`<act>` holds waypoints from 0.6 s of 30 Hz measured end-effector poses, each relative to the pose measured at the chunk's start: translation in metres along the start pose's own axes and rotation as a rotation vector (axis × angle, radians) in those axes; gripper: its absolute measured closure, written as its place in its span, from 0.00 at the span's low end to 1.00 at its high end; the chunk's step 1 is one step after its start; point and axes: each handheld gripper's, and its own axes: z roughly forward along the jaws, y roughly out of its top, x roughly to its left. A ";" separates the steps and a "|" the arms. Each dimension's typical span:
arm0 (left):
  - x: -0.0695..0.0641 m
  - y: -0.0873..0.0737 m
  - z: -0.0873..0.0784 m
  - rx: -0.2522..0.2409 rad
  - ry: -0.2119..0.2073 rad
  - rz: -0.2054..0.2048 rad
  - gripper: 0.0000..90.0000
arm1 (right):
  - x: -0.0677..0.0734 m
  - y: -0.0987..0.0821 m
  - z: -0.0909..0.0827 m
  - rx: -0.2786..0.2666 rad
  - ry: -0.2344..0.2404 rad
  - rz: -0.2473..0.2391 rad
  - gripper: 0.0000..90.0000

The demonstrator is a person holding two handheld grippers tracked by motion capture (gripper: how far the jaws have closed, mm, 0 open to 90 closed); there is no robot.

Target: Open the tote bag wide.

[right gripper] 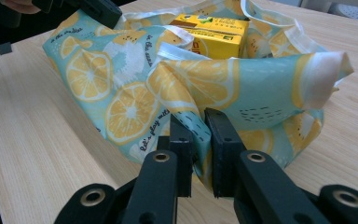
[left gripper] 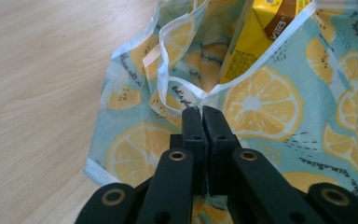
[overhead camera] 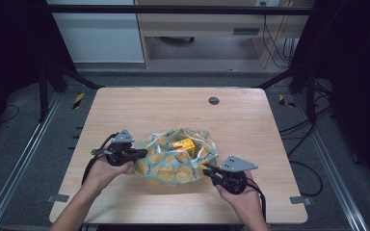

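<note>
Lemon-print bag (overhead camera: pixel 173 163) sits center frame on table (overhead camera: pixel 125 110), yellow carton (overhead camera: pixel 183 144) inside. Left gripper (overhead camera: pixel 142 153) clenched on bag's left rim, right gripper (overhead camera: pixel 208 169) clenched on right edge fabric. Step, prob: spreading bag mouth. Next: pull both sides apart evenly.

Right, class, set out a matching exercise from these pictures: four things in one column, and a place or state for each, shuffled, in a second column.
Things:
1. left gripper
2. right gripper
3. yellow carton
4. dark round cap

Places or states:
A. sits inside the lemon-print cloth
B. set in the table top near its far edge
C. shut on the cloth's white-trimmed edge
D. shut on a fold at the cloth's other side

Pairs: 1-C, 2-D, 3-A, 4-B
</note>
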 end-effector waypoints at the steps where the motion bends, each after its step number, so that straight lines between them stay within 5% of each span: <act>1: -0.001 0.001 -0.001 -0.011 0.007 0.005 0.99 | 0.000 0.000 0.000 -0.001 -0.001 0.000 0.91; 10: -0.022 0.009 -0.027 -0.176 0.024 0.042 1.00 | -0.002 -0.001 -0.003 0.000 -0.014 -0.003 0.91; 18: -0.047 0.004 -0.043 -0.256 -0.090 0.070 1.00 | -0.004 -0.004 -0.003 0.020 -0.027 -0.004 0.89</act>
